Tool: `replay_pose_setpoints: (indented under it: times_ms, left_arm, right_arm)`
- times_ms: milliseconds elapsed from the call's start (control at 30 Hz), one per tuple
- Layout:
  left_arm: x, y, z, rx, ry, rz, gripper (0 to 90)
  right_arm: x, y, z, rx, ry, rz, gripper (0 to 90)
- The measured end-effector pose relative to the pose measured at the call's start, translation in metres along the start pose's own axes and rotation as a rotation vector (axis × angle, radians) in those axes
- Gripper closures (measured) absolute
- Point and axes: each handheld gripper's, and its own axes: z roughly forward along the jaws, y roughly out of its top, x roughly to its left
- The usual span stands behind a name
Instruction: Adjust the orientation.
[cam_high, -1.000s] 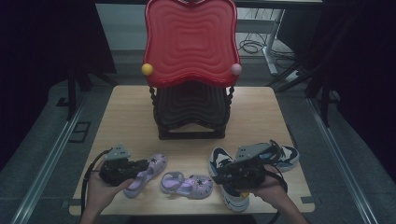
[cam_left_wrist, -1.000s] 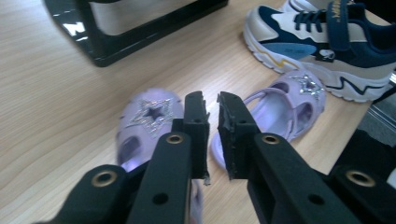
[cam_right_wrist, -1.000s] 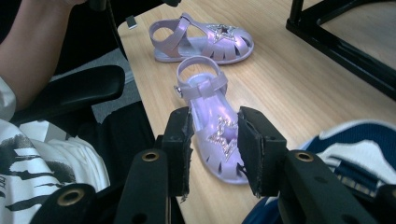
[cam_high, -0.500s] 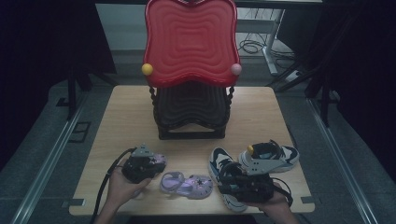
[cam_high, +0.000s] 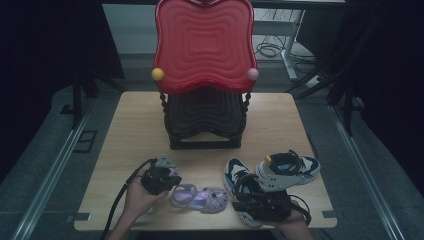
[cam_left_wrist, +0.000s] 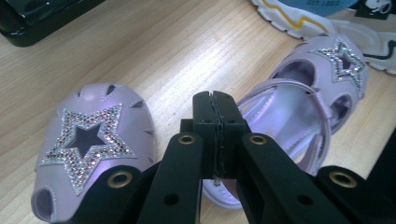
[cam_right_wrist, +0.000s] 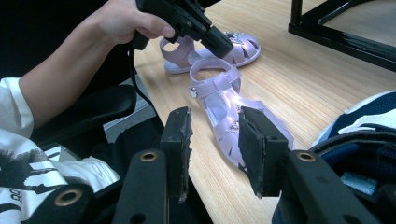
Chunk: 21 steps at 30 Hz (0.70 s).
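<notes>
Two lilac sandals with glitter stars lie side by side near the table's front edge, one at the left and one at the right in the left gripper view. My left gripper hovers just over them, jaws shut with nothing visible between the pads; in the high view it sits at the sandals' left end. My right gripper is open and empty, pointing at the nearer sandal. It rests over a blue and white sneaker. A second sneaker lies behind.
A red chair with a black ribbed seat and base stands at the back middle of the wooden table. The person's left hand and forearm reach in over the front edge. Dark floor and metal frames surround the table.
The left gripper has moved right and down to the sandals, and the left sandal now lies closer to the other one. The right gripper has sunk toward the front edge.
</notes>
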Motion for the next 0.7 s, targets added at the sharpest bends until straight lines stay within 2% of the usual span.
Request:
replay_pose_setpoints:
  times_ms: [133, 333, 700]
  left_arm:
    - [0.002, 0.001, 0.003, 0.014, 0.019, 0.008, 88.9]
    - [-0.002, -0.001, 0.008, 0.051, 0.013, 0.023, 89.8]
    - [-0.01, -0.019, 0.0, 0.065, -0.067, 0.025, 89.9]
  right_arm:
    - [0.002, 0.0, 0.001, 0.002, -0.001, -0.004, 64.1]
    - [0.003, -0.002, 0.001, 0.009, -0.007, -0.006, 64.3]
    - [0.002, -0.004, 0.0, 0.017, -0.033, -0.004, 64.3]
